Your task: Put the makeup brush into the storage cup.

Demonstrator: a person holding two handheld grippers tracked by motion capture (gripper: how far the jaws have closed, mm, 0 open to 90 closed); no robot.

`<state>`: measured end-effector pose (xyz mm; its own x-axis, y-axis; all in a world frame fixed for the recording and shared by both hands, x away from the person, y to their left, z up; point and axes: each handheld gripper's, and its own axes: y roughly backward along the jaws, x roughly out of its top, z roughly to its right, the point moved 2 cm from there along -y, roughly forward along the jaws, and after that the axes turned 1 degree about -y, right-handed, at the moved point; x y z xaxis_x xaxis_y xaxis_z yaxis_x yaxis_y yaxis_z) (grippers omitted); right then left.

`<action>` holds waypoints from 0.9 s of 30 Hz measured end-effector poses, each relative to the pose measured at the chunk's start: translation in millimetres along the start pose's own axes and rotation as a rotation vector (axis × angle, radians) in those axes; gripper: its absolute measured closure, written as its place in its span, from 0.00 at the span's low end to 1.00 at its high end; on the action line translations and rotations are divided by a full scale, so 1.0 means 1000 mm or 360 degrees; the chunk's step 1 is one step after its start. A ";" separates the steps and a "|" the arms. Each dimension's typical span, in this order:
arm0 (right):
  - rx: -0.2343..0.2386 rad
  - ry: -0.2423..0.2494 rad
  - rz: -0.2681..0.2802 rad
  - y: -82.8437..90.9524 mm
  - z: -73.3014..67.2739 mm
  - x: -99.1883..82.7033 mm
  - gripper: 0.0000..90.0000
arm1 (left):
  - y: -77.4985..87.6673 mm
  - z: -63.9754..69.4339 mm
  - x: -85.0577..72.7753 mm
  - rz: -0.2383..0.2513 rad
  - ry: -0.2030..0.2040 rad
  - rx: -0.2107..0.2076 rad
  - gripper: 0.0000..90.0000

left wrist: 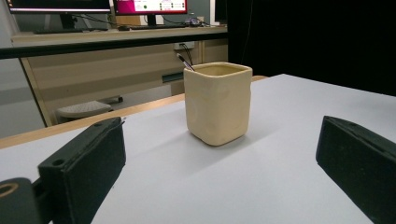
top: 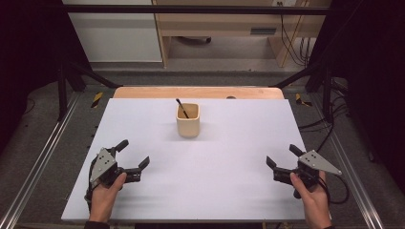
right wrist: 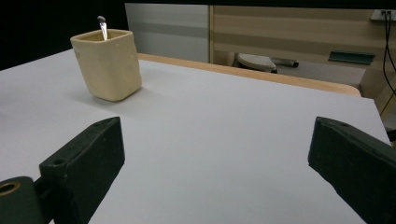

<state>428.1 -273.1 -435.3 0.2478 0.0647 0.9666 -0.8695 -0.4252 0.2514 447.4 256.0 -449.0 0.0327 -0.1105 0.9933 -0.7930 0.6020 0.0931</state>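
Observation:
A cream square cup [top: 188,121] stands upright at the middle back of the white table top [top: 224,157]. A thin dark pen [top: 181,108] leans inside it, its tip poking above the rim. The cup [left wrist: 218,102] fills the centre of the left gripper view, and the cup [right wrist: 107,63] sits far left in the right gripper view. My left gripper [top: 133,153] rests open near the front left, nothing between its jaws. Near the front right, my right gripper [top: 283,156] is open too and holds nothing. Both point toward the cup from well short of it.
A wooden table edge [top: 198,92] runs behind the white top. Black frame posts [top: 63,81] stand at the left and right. Cables [top: 334,124] lie on the floor at the right. A wooden desk [top: 224,28] stands beyond.

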 end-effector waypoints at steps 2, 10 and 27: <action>-0.0006 -0.0002 -0.0003 0.002 0.002 -0.004 0.04 | 0.000 0.000 0.000 -0.0001 0.0000 -0.0001 0.01; -0.0017 -0.0021 -0.0002 0.005 0.006 -0.019 0.05 | 0.001 -0.001 -0.001 -0.0004 0.0001 0.0000 0.01; 0.0053 0.0000 0.0119 -0.004 0.003 -0.035 0.05 | 0.001 -0.001 -0.003 -0.0019 -0.0014 -0.0011 0.01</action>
<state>424.7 -276.5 -470.2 0.1829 0.0316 0.9826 -0.8708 -0.4587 0.1768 446.7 257.9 -452.1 0.0365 -0.1246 0.9915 -0.7886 0.6059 0.1052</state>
